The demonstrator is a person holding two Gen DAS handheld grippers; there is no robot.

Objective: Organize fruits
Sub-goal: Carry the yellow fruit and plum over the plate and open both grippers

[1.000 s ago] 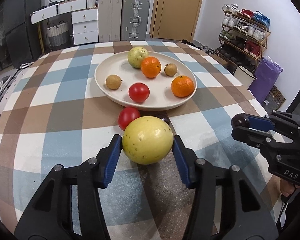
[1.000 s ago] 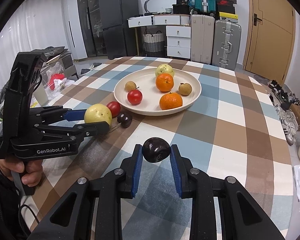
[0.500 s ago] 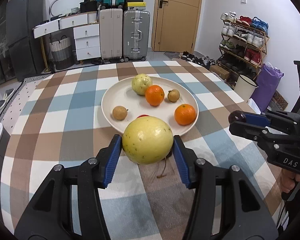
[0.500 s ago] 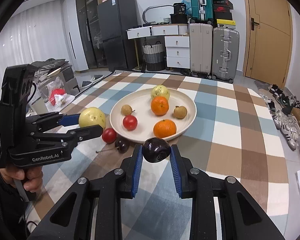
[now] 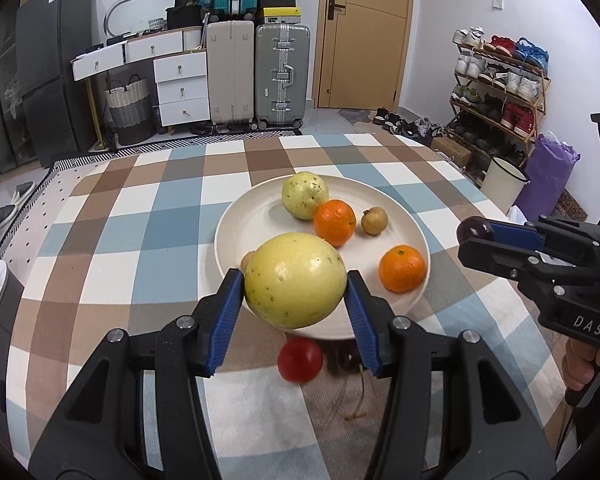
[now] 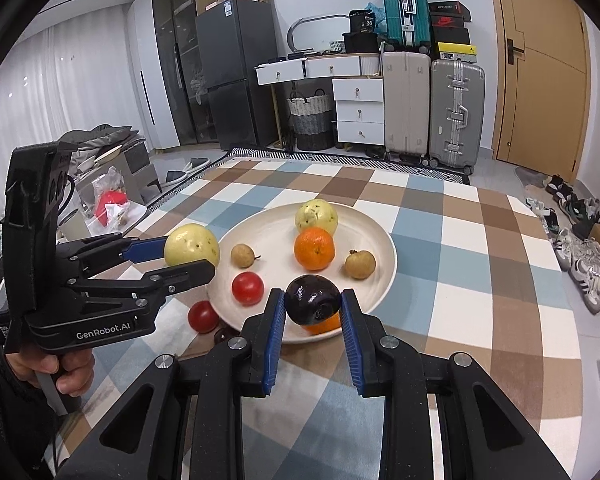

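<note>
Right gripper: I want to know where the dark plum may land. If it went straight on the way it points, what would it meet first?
Probably the orange at the plate's near rim, directly behind the dark plum held in the right gripper. Depth is unclear.

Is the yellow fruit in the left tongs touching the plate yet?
Apart. In the right wrist view the yellow fruit, clamped in the left tongs, hangs in the air beside the plate rim, with tablecloth showing beneath it.

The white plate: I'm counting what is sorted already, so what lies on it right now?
On the white plate lie a yellow guava, two oranges, two small brown fruits and a red tomato. The held dark plum covers most of the nearer orange.
</note>
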